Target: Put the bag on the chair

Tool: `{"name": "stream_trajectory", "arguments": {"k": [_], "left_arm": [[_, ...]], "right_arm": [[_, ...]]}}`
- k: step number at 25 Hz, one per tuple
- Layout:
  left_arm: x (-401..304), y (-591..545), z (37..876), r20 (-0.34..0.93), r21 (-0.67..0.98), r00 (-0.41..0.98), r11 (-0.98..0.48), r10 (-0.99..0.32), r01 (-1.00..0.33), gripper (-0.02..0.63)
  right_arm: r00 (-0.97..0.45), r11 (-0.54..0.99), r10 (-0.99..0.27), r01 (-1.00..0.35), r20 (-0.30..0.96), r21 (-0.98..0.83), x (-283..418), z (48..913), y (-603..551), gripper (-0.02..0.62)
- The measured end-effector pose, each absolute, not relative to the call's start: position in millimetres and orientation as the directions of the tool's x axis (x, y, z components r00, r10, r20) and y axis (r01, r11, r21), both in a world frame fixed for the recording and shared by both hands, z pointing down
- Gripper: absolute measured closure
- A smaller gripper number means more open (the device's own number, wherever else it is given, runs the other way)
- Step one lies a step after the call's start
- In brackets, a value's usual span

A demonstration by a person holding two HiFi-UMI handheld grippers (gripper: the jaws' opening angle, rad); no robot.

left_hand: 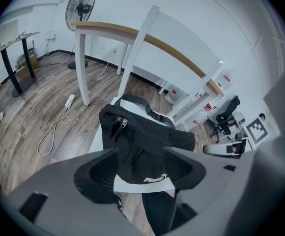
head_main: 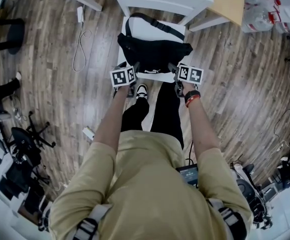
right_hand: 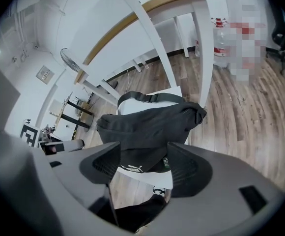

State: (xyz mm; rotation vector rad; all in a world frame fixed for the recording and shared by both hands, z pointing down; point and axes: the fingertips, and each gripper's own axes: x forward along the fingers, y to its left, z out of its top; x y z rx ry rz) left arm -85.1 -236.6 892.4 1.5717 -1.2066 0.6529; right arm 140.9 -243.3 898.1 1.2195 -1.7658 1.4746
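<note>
Two grippers hang at the front edge of the chair [head_main: 131, 25] in the head view. The left gripper [head_main: 134, 70] and the right gripper [head_main: 175, 70] flank the black bag [head_main: 155, 51], which lies on the seat just ahead of their fingers [head_main: 173, 68].

Left gripper view: the fingers [left_hand: 100, 173] stand wide apart. The bag's [left_hand: 142, 136] near edge lies between them on the white seat, unclamped.

Right gripper view: the fingers [right_hand: 189, 173] also stand wide apart. The bag [right_hand: 152, 124] rests on the seat between and ahead of them, not gripped.
</note>
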Motion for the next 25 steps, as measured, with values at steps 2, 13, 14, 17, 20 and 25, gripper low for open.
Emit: {"name": "stream_trajectory", "arguments": {"k": [2,13,14,17,20,25], "left_arm": [[-85.6,-231.7,884.9,0.855,0.374,0.349,-0.012,-0.383,-0.928,0.325],[-74.5,-221.2,816.7,0.800,0.364,0.385,-0.139,-0.460,-0.921,0.343],[-72.4,-220.9,806.7,0.793,0.353,0.387,-0.164,-0.470,-0.921,0.349],[-69.1,-220.6,780.7,0.767,0.331,0.396,-0.217,-0.505,-0.918,0.362],[-67.0,-221.4,756.1,0.741,0.324,0.407,-0.246,-0.534,-0.913,0.372],[-68.2,-225.9,712.5,0.692,0.318,0.414,-0.266,-0.591,-0.910,0.390]], "right_arm": [[-0.456,0.000,-0.311,-0.878,0.834,-0.480,136.3,888.8,-239.2,0.285],[-0.435,0.057,-0.411,-0.889,0.801,-0.454,123.9,819.2,-226.7,0.290],[-0.432,0.077,-0.423,-0.893,0.797,-0.443,122.0,811.6,-226.0,0.290],[-0.423,0.123,-0.463,-0.901,0.779,-0.416,115.1,785.5,-225.0,0.296],[-0.406,0.142,-0.516,-0.909,0.754,-0.392,113.2,754.7,-225.5,0.308],[-0.380,0.140,-0.595,-0.917,0.709,-0.374,121.3,713.0,-226.9,0.343]]}}
